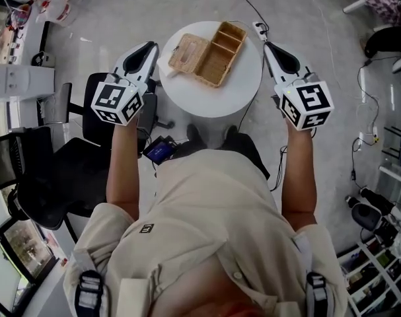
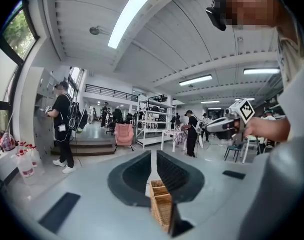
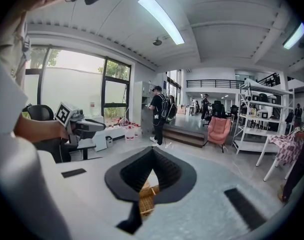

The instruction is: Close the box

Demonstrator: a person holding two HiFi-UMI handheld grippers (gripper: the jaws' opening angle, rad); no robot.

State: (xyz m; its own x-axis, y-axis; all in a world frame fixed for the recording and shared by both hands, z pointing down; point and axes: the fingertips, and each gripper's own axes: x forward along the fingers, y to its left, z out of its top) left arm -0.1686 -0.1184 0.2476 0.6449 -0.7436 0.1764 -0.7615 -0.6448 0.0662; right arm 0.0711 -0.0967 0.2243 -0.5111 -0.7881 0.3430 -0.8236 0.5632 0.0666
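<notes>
wicker box (image 1: 210,53) lies open on round table (image 1: 213,101); left gripper (image 1: 152,47) and right gripper (image 1: 267,46) jaws clenched, empty

L gripper (image 1: 151,45), white plastic body w/ black ribbed jaw pads, is held out ahead of the torso (image 1: 213,210), nose pointing fwd and angled slightly inward. Left gripper view: jaws together, pads meeting at the tips. R gripper (image 1: 265,45), same white-and-black build, mirrors it on the opposite side, also angled inward. Right gripper view: jaws likewise together at the tips. The two are approx level w/ each other and well apart. Black-and-white square-marker cube on L (image 1: 117,102) and cube on R (image 1: 308,105) sit at each gripper's rear end. Bare L forearm (image 1: 124,170) and bare R forearm (image 1: 299,174) run straight fwd, elbows bent, upper arms close to body sides.
</notes>
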